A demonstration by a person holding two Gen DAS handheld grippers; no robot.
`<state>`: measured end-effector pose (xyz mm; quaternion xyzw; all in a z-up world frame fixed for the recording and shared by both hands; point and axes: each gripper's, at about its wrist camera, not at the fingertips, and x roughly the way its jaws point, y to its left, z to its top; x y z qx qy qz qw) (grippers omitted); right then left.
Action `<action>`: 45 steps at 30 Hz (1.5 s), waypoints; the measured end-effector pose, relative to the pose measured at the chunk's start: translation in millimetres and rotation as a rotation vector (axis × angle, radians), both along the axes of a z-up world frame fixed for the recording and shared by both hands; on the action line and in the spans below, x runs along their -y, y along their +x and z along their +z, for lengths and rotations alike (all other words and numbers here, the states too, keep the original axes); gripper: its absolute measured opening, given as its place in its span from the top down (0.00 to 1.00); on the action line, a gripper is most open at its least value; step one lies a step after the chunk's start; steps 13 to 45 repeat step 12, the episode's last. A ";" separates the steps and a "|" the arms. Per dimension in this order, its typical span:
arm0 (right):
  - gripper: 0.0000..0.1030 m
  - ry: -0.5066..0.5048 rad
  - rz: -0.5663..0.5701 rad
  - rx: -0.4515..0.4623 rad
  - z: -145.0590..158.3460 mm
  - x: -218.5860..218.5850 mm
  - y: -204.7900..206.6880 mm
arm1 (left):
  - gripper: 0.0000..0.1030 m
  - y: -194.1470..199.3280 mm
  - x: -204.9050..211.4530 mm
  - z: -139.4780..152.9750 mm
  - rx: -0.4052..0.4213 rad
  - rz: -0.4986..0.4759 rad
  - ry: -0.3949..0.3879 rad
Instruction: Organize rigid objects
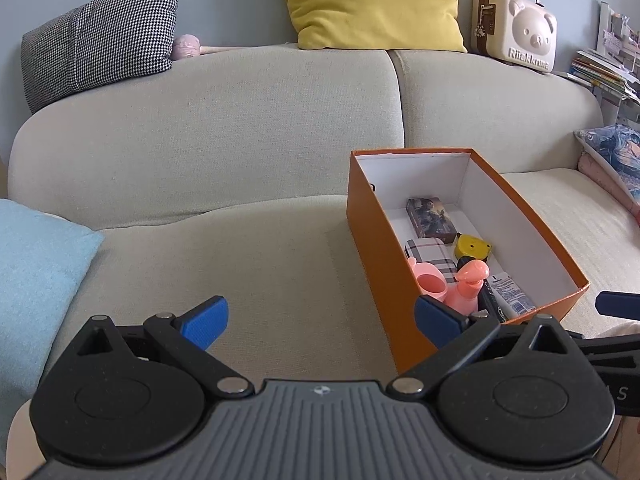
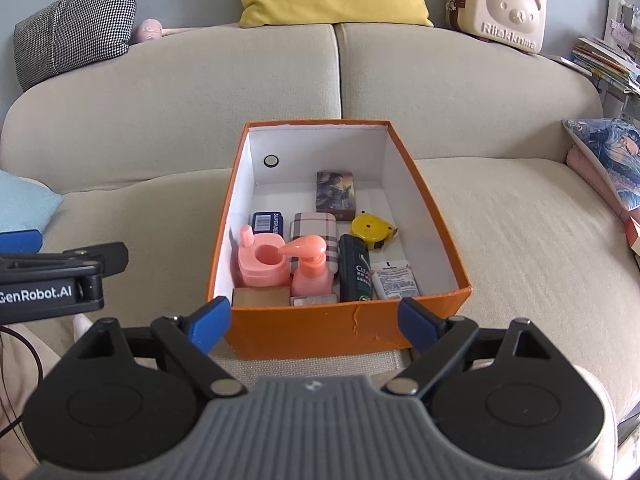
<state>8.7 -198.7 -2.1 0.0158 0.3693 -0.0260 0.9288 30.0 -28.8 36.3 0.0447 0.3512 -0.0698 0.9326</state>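
Note:
An open orange box [image 2: 320,332] sits on the beige sofa seat; it also shows in the left wrist view [image 1: 372,248]. Inside lie a pink pump bottle [image 2: 310,266], a pink container [image 2: 262,266], a dark Clear bottle [image 2: 354,272], a yellow tape measure [image 2: 372,230], a plaid case [image 2: 312,228], a picture card box [image 2: 336,192], a white tube [image 2: 396,282] and a blue box [image 2: 269,222]. My right gripper [image 2: 316,322] is open and empty just before the box's near wall. My left gripper [image 1: 320,318] is open and empty, left of the box.
The sofa backrest [image 1: 240,120] carries a houndstooth cushion [image 1: 100,40], a yellow cushion [image 1: 372,4] and a cream bear case [image 1: 516,28]. A light blue cushion [image 1: 36,264] lies left. A patterned pillow [image 2: 608,160] and stacked books [image 2: 600,60] are at right.

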 end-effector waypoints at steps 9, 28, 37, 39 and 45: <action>0.12 0.006 -0.011 0.003 2.0 -1.6 -3.3 | 0.00 -1.6 0.9 1.4 0.008 0.001 -0.003; 0.12 0.007 -0.011 0.002 1.7 -2.0 -3.6 | 0.00 -2.6 1.0 2.1 0.012 0.006 -0.003; 0.12 0.007 -0.011 0.002 1.7 -2.0 -3.6 | 0.00 -2.6 1.0 2.1 0.012 0.006 -0.003; 0.12 0.007 -0.011 0.002 1.7 -2.0 -3.6 | 0.00 -2.6 1.0 2.1 0.012 0.006 -0.003; 0.12 0.007 -0.011 0.002 1.7 -2.0 -3.6 | 0.00 -2.6 1.0 2.1 0.012 0.006 -0.003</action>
